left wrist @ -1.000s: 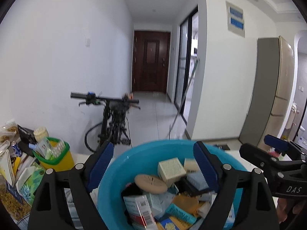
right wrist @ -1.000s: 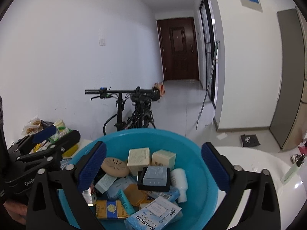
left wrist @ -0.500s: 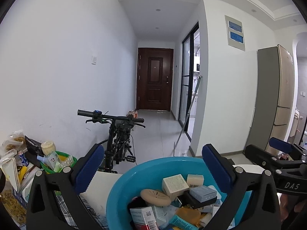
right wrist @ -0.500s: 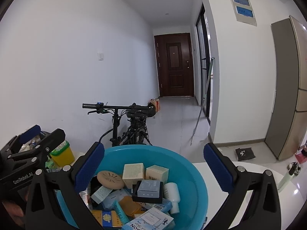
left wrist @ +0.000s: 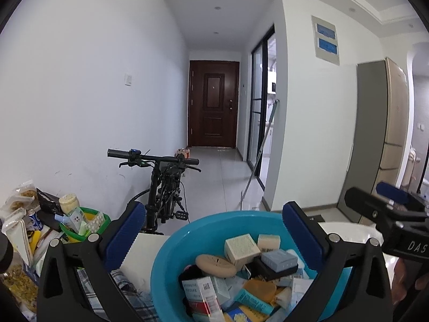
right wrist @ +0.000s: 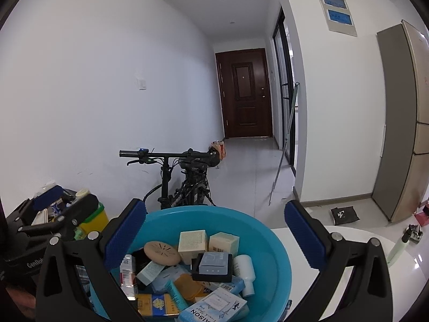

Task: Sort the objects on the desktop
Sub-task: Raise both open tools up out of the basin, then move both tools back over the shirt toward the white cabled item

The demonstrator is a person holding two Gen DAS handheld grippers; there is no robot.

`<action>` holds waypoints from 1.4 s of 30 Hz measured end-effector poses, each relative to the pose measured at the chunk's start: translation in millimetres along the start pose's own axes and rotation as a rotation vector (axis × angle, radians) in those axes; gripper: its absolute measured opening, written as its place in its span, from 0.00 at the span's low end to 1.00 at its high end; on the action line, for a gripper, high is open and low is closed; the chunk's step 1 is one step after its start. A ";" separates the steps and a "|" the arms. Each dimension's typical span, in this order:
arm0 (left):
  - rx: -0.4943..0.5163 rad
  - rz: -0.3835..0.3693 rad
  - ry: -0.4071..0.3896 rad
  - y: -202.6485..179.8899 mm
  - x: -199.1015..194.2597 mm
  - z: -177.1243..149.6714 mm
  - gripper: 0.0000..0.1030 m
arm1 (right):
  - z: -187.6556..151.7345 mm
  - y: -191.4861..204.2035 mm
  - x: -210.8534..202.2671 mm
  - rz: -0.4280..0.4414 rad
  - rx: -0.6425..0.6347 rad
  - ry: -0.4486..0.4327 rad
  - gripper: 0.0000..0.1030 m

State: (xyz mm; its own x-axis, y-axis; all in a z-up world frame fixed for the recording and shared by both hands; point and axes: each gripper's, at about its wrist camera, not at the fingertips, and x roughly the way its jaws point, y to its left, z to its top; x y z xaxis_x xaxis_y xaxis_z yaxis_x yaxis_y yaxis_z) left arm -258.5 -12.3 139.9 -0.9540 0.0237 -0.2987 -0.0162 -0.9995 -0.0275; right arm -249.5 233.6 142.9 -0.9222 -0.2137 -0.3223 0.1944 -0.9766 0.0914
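A blue plastic basin (left wrist: 171, 244) stands low in both views, full of several small items. Among them are beige boxes (right wrist: 193, 241), a round tan disc (right wrist: 162, 252), a grey-blue box (right wrist: 215, 263) on a black case, and a white bottle (right wrist: 245, 271). My left gripper (left wrist: 213, 237) hovers over the basin's near side, open wide, with nothing between its blue pads. Beside it, my right gripper (right wrist: 213, 234) is also open and empty above the basin. Each gripper shows side-on in the other's view: the right gripper (left wrist: 375, 198) and the left gripper (right wrist: 67, 204).
A yellow bin with a green rim (left wrist: 85, 222) and snack packets (left wrist: 18, 214) crowd the table's left side. A plaid cloth (left wrist: 128, 289) lies left of the basin. A pale tube (right wrist: 399, 247) lies on the white table (right wrist: 348, 244). Behind stand a bicycle (left wrist: 163, 187) and a tall fridge (right wrist: 402, 123).
Both cameras have lifted and tipped upward, so the basin sits lower in each view. The left gripper's fingers stand wider apart than a second ago.
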 end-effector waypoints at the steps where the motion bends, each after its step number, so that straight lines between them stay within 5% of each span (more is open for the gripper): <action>1: 0.008 0.007 0.003 -1.1 -2.3 0.3 1.00 | 0.8 1.3 -2.7 -0.007 -0.008 -0.001 1.00; 42: -0.014 -0.012 -0.149 -11.2 -238.7 19.4 1.00 | 7.9 42.7 -205.1 0.017 -0.068 -0.182 1.00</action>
State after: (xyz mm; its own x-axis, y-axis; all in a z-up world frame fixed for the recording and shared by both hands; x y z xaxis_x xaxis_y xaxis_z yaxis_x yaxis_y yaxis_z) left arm -36.4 -7.2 230.0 -0.9877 0.0317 -0.1531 -0.0253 -0.9987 -0.0436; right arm -54.7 235.8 220.4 -0.9626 -0.2286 -0.1452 0.2268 -0.9735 0.0292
